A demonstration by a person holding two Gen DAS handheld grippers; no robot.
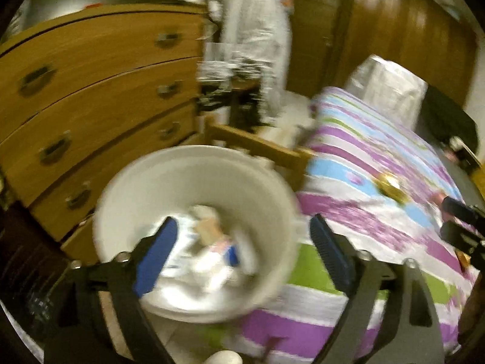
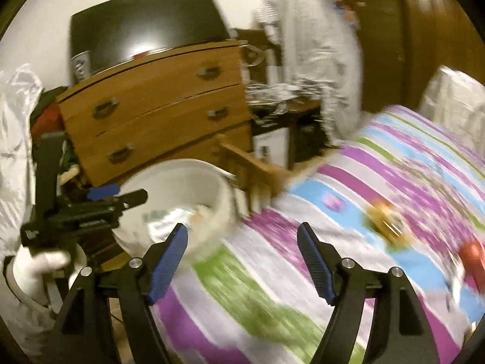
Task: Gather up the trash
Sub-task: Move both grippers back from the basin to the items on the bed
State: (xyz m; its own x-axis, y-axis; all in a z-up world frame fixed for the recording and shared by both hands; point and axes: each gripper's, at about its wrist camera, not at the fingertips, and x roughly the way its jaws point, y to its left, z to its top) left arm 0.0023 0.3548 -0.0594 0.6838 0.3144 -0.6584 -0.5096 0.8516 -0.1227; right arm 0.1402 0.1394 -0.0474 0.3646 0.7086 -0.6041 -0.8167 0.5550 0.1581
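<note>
A white round bin point(image 1: 127, 212) stands on the floor beside the bed, with crumpled white and blue paper trash point(image 1: 209, 257) inside. My left gripper point(image 1: 242, 242) is open and empty, hovering over the bin's right rim. My right gripper point(image 2: 242, 248) is open and empty above the striped bedspread point(image 2: 333, 212). A gold wrapper point(image 2: 385, 218) and a red object point(image 2: 473, 254) lie on the bed to its right. The gold wrapper also shows in the left wrist view point(image 1: 391, 185). The bin point(image 2: 188, 179) and the left gripper point(image 2: 103, 197) show at left in the right wrist view.
A wooden chest of drawers point(image 1: 91, 106) stands behind the bin. The wooden bed frame corner point(image 1: 257, 145) sits between bin and bedspread point(image 1: 379, 212). A white garment point(image 1: 254, 30) hangs at the back. White pillows point(image 1: 388, 88) lie at the bed's far end.
</note>
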